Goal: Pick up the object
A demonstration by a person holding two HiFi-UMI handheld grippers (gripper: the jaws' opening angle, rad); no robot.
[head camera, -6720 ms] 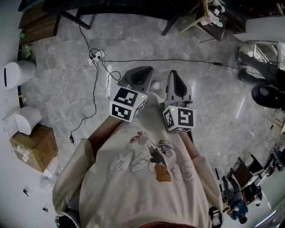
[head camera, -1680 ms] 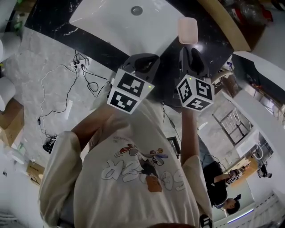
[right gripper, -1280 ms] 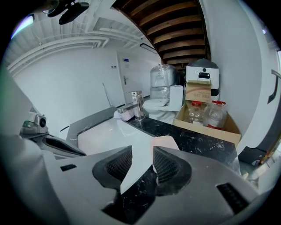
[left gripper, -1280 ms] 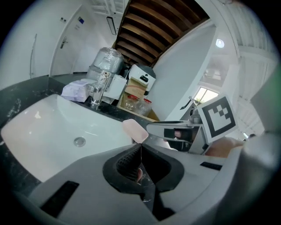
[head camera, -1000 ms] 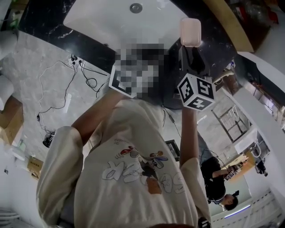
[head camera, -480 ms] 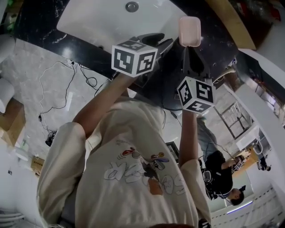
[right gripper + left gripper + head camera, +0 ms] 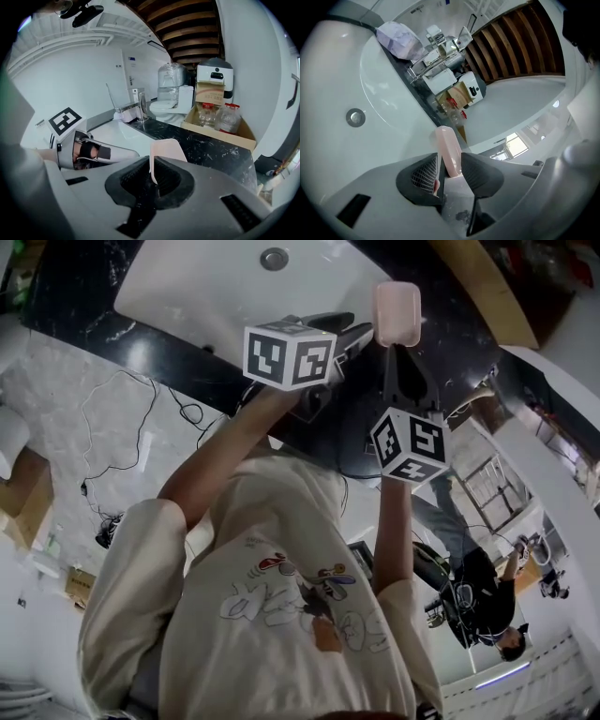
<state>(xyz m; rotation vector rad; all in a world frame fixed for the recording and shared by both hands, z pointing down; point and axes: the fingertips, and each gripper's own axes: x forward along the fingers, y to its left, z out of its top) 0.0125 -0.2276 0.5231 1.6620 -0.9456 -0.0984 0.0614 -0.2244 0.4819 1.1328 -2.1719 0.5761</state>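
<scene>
The object is a flat pale pink piece with rounded corners (image 7: 397, 313), held up over the black counter beside the basin. My right gripper (image 7: 397, 345) is shut on its lower edge, and in the right gripper view the pink piece (image 7: 167, 152) stands up out of the jaws of my right gripper (image 7: 152, 180). My left gripper (image 7: 361, 332) reaches in from the left. Its jaws are opening. In the left gripper view the pink piece (image 7: 448, 150) stands between the pads of my left gripper (image 7: 450, 171), which no longer clamp it.
A white basin (image 7: 206, 292) with a drain (image 7: 274, 258) is set in a black marble counter (image 7: 84, 310). A faucet (image 7: 138, 110) and a cardboard box of jars (image 7: 220, 123) stand on the counter (image 7: 225, 154). Cables lie on the floor (image 7: 122, 437).
My left gripper has risen and turned toward the pink piece, its marker cube now facing up. The right gripper keeps the pink piece at nearly the same place.
</scene>
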